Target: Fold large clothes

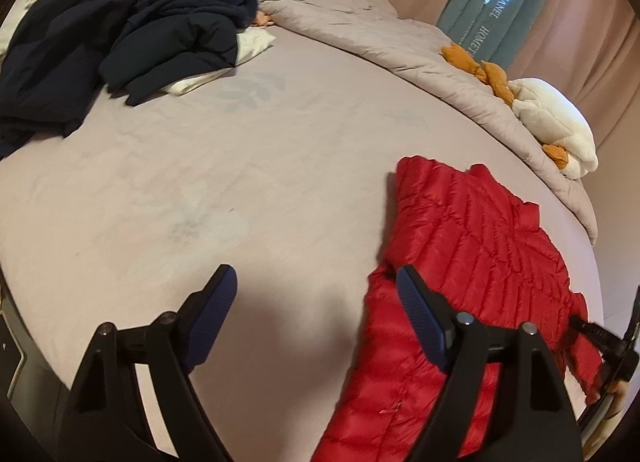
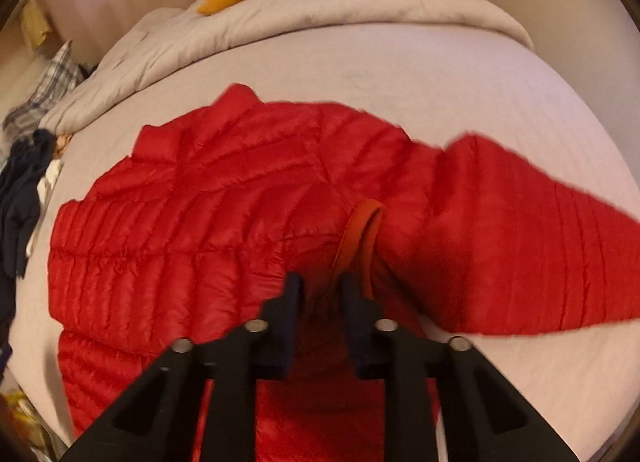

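Observation:
A red quilted down jacket (image 1: 472,262) lies spread on the pale bed sheet (image 1: 240,181). In the left wrist view my left gripper (image 1: 316,282) is open and empty, above the sheet at the jacket's left edge. In the right wrist view the jacket (image 2: 200,229) fills the middle, one sleeve (image 2: 540,254) stretched out to the right. My right gripper (image 2: 320,282) is shut on a raised fold of the jacket, near the orange-lined cuff or collar edge (image 2: 360,229). The right gripper also shows at the far right of the left wrist view (image 1: 600,338).
A pile of dark navy clothes (image 1: 120,41) with white pieces lies at the back left of the bed. A grey duvet (image 1: 380,33) is bunched along the far side, with a white and orange plush goose (image 1: 552,117) on it. Curtains (image 1: 500,1) hang behind.

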{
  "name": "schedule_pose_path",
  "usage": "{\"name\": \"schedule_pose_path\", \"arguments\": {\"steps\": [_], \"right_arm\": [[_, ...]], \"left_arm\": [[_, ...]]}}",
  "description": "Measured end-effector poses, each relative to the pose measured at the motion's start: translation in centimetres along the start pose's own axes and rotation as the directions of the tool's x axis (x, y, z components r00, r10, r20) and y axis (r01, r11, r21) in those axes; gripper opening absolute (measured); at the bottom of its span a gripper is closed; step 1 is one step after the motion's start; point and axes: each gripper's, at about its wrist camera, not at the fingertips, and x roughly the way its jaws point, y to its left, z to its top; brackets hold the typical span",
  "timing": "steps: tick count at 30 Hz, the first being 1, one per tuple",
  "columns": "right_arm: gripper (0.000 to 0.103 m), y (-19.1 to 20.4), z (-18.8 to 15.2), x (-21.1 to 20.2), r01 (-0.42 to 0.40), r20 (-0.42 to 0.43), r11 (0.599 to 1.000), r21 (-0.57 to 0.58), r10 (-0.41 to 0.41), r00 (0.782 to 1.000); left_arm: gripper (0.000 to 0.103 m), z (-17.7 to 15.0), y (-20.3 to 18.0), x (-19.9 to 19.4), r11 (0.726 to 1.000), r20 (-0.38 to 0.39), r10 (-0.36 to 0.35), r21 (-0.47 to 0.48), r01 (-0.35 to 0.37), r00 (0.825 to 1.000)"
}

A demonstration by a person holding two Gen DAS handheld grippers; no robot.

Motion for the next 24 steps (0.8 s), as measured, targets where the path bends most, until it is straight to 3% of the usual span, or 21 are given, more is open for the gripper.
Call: {"name": "schedule_pose_path", "arguments": {"steps": [6,11,16,24], "right_arm": [[0.012,1.3,4.2,-5.1,-0.035,0.127,0.998,-0.052,0.041,0.991],[0.012,1.4,7.5,-7.5,0.002,0.226,0.998,-0.069,0.014,0.974],[0.012,0.2,7.3,-3.8,0.032,0.181,0.999,-0.044,-0.024,0.983],[0.012,-2.4,4.1,2.6,0.091,0.030,0.996,-0.007,-0.091,0.995]], "left_arm": [[0.072,2.8,-3.3,0.7,0.997,0.038,-0.064,0.037,0.062,0.997],[0.053,4.3,-6.9,2.9,0.985,-0.003,-0.151,0.080,0.151,0.989],[0.023,3.8,-10.3,7.2,0.964,-0.113,-0.226,0.121,0.239,0.968],[0.020,1.9,-11.7,12.7,0.973,-0.197,-0.133,0.162,0.165,0.971]]}}
